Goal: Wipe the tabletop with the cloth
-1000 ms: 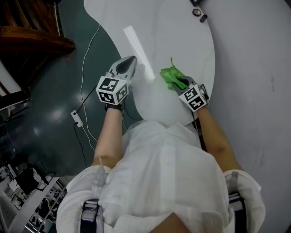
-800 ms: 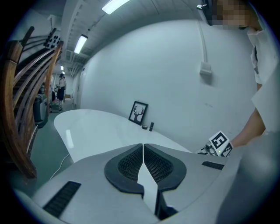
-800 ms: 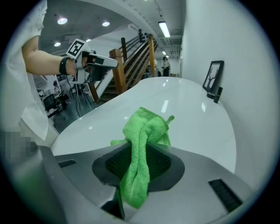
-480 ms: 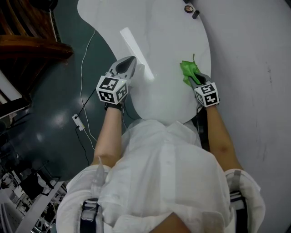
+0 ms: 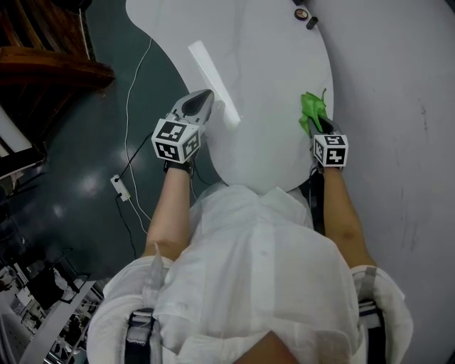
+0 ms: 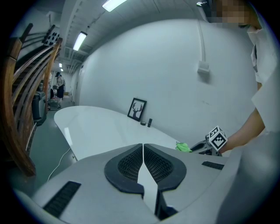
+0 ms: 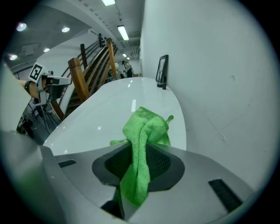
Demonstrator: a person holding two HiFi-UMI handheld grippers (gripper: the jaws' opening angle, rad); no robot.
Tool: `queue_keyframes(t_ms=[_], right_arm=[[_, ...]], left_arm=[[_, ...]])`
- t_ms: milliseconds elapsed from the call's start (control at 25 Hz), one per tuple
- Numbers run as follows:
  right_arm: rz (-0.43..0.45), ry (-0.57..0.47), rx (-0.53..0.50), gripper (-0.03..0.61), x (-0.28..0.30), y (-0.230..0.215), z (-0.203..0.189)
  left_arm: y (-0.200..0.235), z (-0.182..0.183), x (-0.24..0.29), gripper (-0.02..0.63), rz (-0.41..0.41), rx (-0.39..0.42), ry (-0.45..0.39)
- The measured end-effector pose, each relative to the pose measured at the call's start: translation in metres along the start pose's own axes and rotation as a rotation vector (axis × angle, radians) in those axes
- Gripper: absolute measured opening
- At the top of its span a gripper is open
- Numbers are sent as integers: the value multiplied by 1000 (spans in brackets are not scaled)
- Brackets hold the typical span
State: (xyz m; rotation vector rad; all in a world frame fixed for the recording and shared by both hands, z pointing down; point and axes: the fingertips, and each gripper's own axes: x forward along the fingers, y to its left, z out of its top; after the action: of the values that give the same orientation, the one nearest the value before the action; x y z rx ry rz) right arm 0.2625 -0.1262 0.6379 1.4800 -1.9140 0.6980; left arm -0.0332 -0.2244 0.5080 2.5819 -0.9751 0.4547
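Observation:
A crumpled green cloth (image 5: pixel 313 108) lies on the white tabletop (image 5: pixel 263 78) close to its right edge, beside the wall. My right gripper (image 5: pixel 320 126) is shut on the cloth's near end; in the right gripper view the cloth (image 7: pixel 144 129) runs between the jaws and bunches on the table ahead of the gripper (image 7: pixel 140 151). My left gripper (image 5: pixel 201 98) rests at the table's left edge, jaws closed together and holding nothing (image 6: pixel 143 151). From the left gripper view the cloth (image 6: pixel 183 147) and the right gripper (image 6: pixel 203 147) show at the right.
A framed deer picture (image 6: pixel 137 109) and two small dark items (image 5: pixel 308 18) stand at the table's far end. The grey wall (image 5: pixel 398 106) runs along the right. A wooden staircase (image 5: pixel 43 64) and a white cable (image 5: pixel 131 114) are on the floor side, left.
My right gripper has dragged the green cloth rightward across the tabletop, from the middle to the edge by the wall. The left gripper has stayed put.

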Motion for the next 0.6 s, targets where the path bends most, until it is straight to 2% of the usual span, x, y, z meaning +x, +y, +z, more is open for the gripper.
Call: queue_keyframes(t_ms=[200, 440, 600], right_arm=[[-96, -15, 89, 91, -2, 0, -2], [-228, -25, 214, 90, -14, 12, -22], [-260, -28, 240, 90, -20, 36, -30]], left_arm=[[10, -13, -14, 18, -7, -7, 10], [13, -32, -35, 18, -25, -1, 22], [20, -40, -50, 18, -40, 1, 27]])
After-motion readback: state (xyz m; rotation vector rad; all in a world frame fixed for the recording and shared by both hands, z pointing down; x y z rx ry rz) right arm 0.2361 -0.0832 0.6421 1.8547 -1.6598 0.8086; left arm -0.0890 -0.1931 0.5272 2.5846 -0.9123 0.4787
